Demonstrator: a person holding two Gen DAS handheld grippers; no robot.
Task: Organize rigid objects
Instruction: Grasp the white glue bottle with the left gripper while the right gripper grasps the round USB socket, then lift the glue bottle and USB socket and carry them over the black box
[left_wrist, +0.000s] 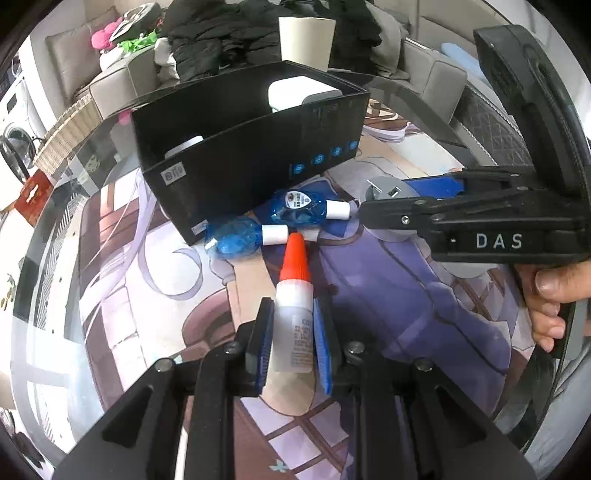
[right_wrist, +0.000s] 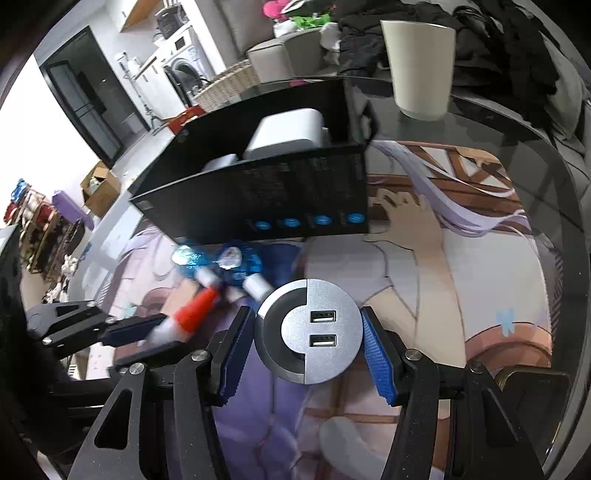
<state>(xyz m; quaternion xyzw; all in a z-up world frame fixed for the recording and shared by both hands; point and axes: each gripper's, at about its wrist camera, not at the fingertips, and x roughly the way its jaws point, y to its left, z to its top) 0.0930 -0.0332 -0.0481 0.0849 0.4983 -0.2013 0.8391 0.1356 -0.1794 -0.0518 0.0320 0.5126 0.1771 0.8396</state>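
My left gripper (left_wrist: 291, 310) is shut on a small white glue bottle (left_wrist: 295, 280) with an orange cone cap that points at two blue clear bottles (left_wrist: 299, 206) with white caps. These lie on the printed mat against the front wall of an open black box (left_wrist: 240, 166). My right gripper (right_wrist: 304, 317) is shut on a round grey USB socket puck (right_wrist: 321, 332), both blue pads against its sides. In the right wrist view the glue bottle (right_wrist: 192, 314) shows blurred at left. A white charger (right_wrist: 288, 133) lies in the box.
A cream cup (right_wrist: 421, 62) stands on the glass table behind the box. The printed mat (left_wrist: 388, 295) covers the table around the bottles. Dark clothes (left_wrist: 221, 33) pile on a sofa beyond. A hand (left_wrist: 550, 306) grips the right tool's handle.
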